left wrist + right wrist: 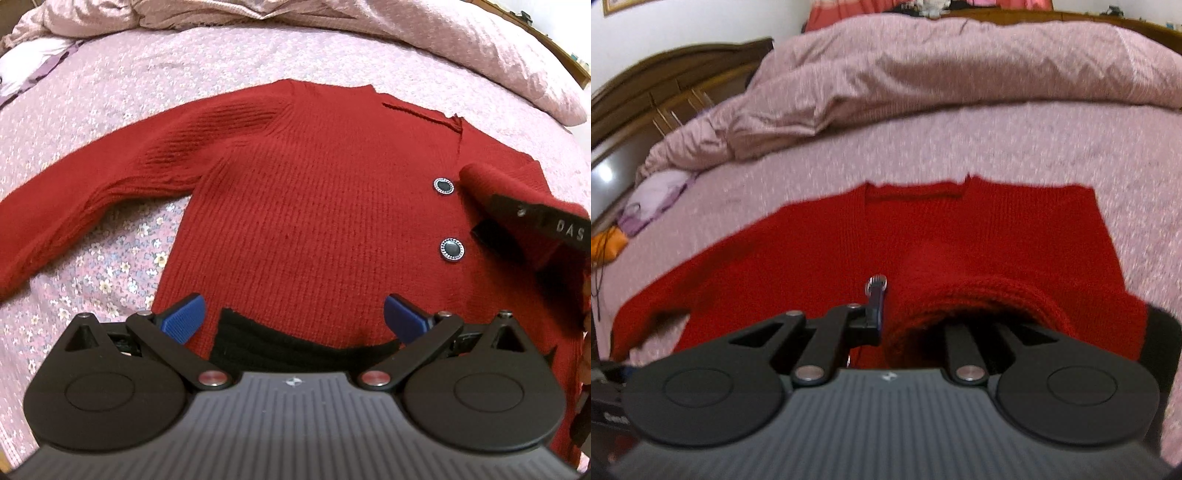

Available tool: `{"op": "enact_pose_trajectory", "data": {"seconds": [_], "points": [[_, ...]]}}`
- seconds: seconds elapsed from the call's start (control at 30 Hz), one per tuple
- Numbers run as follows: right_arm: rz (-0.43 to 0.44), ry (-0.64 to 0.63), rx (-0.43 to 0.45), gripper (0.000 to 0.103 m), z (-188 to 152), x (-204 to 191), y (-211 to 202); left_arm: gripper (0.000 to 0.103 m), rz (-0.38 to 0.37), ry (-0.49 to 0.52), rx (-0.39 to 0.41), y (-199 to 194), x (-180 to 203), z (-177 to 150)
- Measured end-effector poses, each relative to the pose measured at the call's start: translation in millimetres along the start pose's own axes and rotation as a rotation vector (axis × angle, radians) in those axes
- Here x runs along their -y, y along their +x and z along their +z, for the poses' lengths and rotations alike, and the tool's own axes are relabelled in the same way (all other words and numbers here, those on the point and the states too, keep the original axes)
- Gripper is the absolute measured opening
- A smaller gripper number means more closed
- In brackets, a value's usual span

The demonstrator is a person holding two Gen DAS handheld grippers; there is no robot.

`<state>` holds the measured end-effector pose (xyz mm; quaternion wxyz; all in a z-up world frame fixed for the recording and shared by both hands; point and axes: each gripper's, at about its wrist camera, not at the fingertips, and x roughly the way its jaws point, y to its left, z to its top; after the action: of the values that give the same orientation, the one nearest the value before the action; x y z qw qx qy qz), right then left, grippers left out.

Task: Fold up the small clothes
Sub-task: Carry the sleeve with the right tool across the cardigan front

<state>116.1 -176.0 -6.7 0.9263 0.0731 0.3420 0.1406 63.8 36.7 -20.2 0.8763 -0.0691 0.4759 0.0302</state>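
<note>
A small red knit cardigan (295,177) with two dark round buttons (451,249) lies flat, front up, on the pink bed. Its left sleeve (92,177) stretches out to the left. My left gripper (293,317) is open and empty, hovering over the black hem (291,343). My right gripper (886,299) is shut on the red right sleeve cuff (979,299), which drapes over its right finger and hides it. The sleeve is carried over the cardigan's body (812,251). The right gripper also shows in the left wrist view (476,206), wrapped in red knit.
The floral pink bedsheet (110,258) surrounds the cardigan. A bunched pink duvet (960,74) lies at the far side of the bed. A lilac cloth (653,199) sits at the left edge. A dark wooden headboard (665,85) stands at the left.
</note>
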Motion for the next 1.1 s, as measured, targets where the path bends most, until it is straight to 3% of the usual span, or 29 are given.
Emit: {"op": "enact_pose_trajectory", "data": {"seconds": [0.07, 0.1, 0.43, 0.6, 0.87, 1.1], "points": [[0.027, 0.014, -0.01, 0.066, -4, -1, -3, 0.103, 0.0, 0.01, 0.006, -1, 3, 1], [0.046, 0.025, -0.006, 0.069, -6, -2, -7, 0.103, 0.0, 0.016, 0.009, -2, 5, 2], [0.081, 0.085, -0.01, 0.07, -10, 3, -55, 0.103, -0.025, 0.113, 0.051, -14, 38, 10], [0.053, 0.095, -0.012, 0.07, -13, 18, -82, 0.103, -0.048, 0.186, 0.07, -20, 63, 11], [-0.051, 0.179, 0.016, 0.07, -20, 61, -118, 0.103, -0.111, 0.306, 0.084, -29, 108, 10], [-0.207, 0.257, 0.003, 0.07, -32, 103, -124, 0.103, -0.158, 0.433, 0.075, -24, 158, 1]]}}
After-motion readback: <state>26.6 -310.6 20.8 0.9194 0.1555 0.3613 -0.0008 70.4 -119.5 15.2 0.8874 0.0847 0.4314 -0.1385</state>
